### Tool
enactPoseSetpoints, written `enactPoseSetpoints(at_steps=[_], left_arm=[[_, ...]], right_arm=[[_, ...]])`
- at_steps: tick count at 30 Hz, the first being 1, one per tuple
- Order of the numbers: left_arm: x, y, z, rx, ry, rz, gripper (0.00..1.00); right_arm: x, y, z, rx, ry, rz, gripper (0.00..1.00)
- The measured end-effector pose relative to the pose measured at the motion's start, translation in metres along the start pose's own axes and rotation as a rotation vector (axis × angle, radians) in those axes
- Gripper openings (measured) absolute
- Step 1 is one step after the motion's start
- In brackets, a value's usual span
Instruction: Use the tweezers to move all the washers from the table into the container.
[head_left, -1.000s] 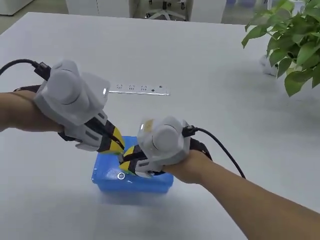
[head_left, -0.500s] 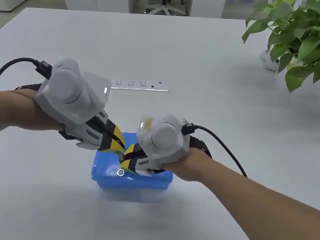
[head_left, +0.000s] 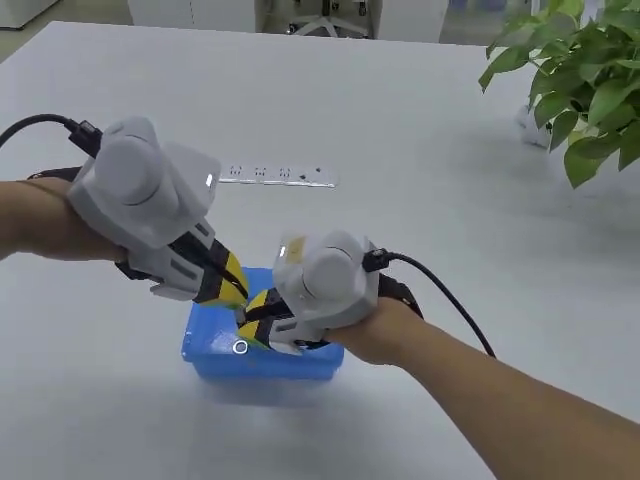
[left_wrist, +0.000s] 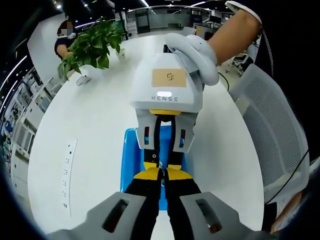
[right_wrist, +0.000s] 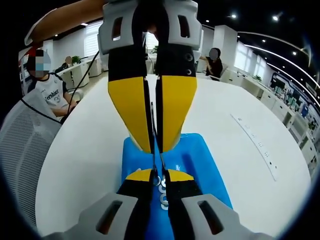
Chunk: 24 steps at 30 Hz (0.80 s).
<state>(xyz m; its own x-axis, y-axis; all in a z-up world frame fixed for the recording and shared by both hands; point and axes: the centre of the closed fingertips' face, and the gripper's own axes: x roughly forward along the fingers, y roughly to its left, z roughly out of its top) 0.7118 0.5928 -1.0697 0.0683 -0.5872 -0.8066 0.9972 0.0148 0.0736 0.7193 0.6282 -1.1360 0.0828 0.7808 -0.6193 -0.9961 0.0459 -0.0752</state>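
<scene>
Blue container, white table, green plant (left gripper and right gripper pale grey, yellow-and-black jaws).

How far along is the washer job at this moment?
Done: a few washers lie in the blue container. In hand: the tweezers run between the shut jaws of the left gripper and right gripper, tips over the container. Left: whether washers remain on the table cannot be told.
</scene>
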Motion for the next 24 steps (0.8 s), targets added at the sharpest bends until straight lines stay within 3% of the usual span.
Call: enactPoseSetpoints(at_steps=[9,24], left_arm=[[-0.007,-0.006,0.009,0.010,-0.002,-0.003,0.05],[-0.025,-0.026,0.031,0.030,-0.011,0.006,0.05]], right_arm=[[-0.010,0.005,0.007,-0.010,-0.005,-0.014,0.11],[-0.033,0.021,0.024,-0.019,-0.029,-0.049,0.11]])
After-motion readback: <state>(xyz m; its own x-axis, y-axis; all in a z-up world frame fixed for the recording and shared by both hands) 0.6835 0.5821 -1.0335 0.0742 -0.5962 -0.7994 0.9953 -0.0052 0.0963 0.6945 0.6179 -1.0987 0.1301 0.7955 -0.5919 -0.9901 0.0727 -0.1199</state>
